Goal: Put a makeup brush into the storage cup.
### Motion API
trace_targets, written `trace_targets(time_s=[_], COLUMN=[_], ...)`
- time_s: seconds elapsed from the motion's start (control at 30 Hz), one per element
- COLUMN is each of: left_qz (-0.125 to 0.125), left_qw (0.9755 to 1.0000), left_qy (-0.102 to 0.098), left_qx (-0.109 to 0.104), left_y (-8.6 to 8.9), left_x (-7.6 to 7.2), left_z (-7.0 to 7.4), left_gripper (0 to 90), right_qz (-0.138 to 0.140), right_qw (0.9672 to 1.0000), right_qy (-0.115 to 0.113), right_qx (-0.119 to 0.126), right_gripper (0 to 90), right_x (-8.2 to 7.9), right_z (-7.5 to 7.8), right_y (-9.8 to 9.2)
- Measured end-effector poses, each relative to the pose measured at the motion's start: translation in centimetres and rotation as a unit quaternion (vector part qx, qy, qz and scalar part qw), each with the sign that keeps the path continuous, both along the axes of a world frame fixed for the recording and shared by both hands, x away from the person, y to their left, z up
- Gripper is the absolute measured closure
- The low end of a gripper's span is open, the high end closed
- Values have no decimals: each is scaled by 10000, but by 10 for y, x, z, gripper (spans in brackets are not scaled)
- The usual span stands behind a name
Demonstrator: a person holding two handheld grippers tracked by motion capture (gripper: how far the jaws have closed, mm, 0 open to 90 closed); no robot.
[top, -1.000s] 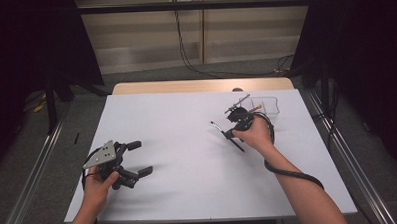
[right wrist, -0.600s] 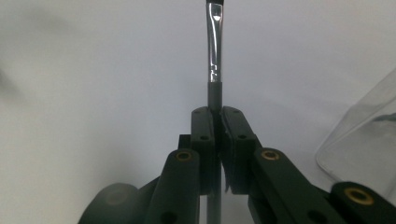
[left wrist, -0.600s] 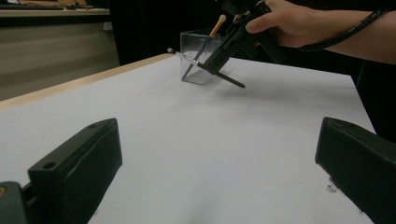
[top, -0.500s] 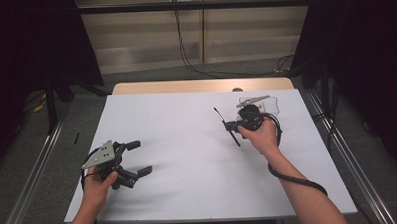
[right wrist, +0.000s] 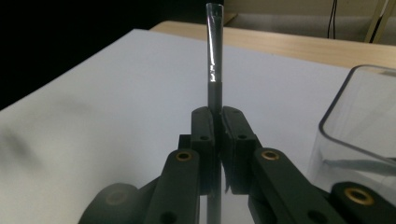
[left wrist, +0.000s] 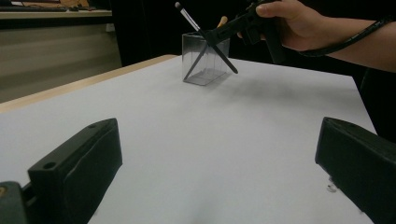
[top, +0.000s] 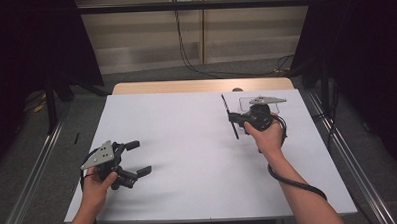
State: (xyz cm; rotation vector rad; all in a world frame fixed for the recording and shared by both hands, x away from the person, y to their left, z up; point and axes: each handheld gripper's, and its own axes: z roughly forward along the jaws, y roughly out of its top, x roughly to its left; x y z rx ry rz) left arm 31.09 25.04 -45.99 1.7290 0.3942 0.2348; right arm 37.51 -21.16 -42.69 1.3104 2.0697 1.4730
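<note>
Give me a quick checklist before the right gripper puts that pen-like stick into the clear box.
1. Grip on the stick: ok. The right gripper is shut on the dark stick, clamped near its middle.
2. Stick clear of the table: ok. In the left gripper view it hangs tilted in the air in front of the clear box.
3. Box opening faces up: ok, open rim seen in the right gripper view.
4. Box contents: cannot tell; something dark may lie at its bottom.
5. Left gripper out of the way: ok, open and far across the white table.
6. Stick lined up over the opening: not ok, it is beside the box.
</note>
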Motion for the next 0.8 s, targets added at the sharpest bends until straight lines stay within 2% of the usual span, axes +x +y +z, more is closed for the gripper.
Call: trace_targets(time_s=[0.27, 0.4, 0.8], left_qz=[6, 9, 5], left_qw=[10000, 10000, 10000], left_qy=[4, 3, 3], left_qx=[-14, -14, -21], left_y=[0, 0, 0], left_x=[0, 0, 0], left_z=[0, 0, 0], left_gripper=[5, 5, 4], right_qz=[-168, -226, -453], right_qw=[9983, 9964, 9899], right_qy=[-443, -668, -1130], right_qx=[328, 470, 726], right_gripper=[847, 847, 846], right_x=[-6, -7, -9], right_z=[4, 7, 12], right_y=[-5, -6, -11])
